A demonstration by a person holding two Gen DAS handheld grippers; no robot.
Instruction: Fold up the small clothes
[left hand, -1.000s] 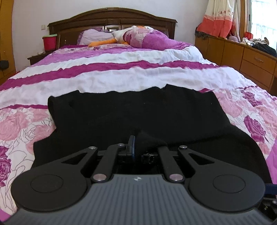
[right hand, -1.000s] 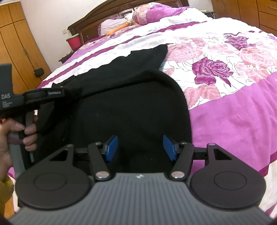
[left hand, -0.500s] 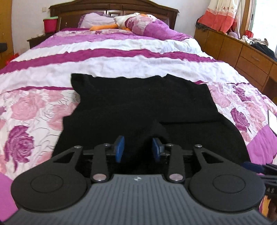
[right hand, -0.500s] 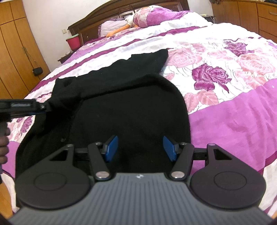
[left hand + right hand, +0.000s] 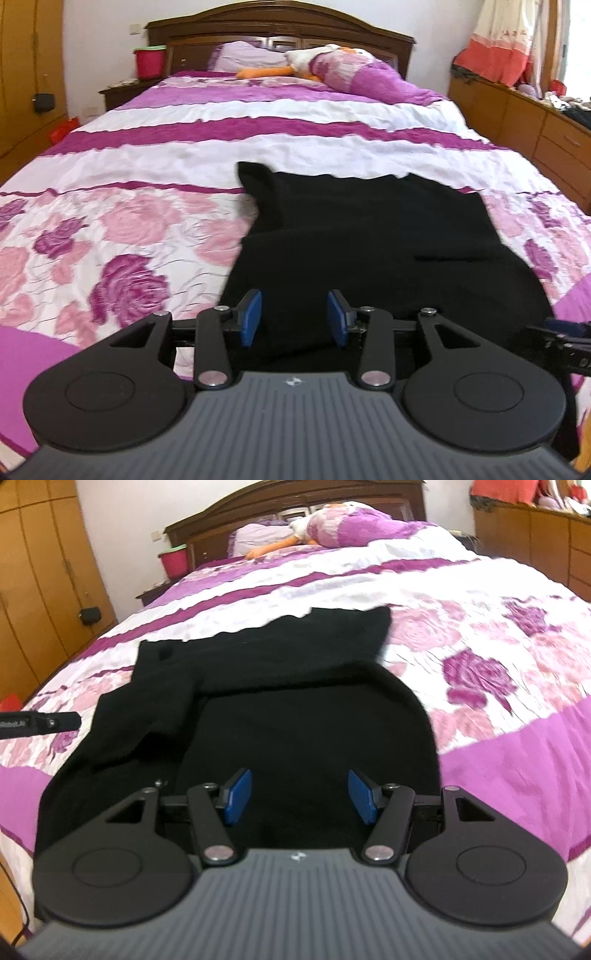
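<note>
A black knitted garment (image 5: 369, 236) lies flat on the flowered bedspread (image 5: 122, 236), with its left side folded over onto the body (image 5: 162, 709). My left gripper (image 5: 294, 318) is open and empty, just above the garment's near left edge. My right gripper (image 5: 300, 796) is open wide and empty above the garment's near middle (image 5: 306, 731). The left gripper's tip shows at the left edge of the right wrist view (image 5: 48, 722), clear of the cloth. The right gripper's tip shows at the right edge of the left wrist view (image 5: 561, 332).
The bed runs back to a dark wooden headboard (image 5: 280, 33) with pillows and a stuffed toy (image 5: 332, 66). A red bucket (image 5: 149, 62) stands on a nightstand at the left. Wooden drawers (image 5: 535, 122) line the right side, a wardrobe (image 5: 37, 590) the left.
My left gripper has opened and let go of the black cloth, which now lies folded over the garment. The gripper has drawn back to the left. The right gripper stayed open.
</note>
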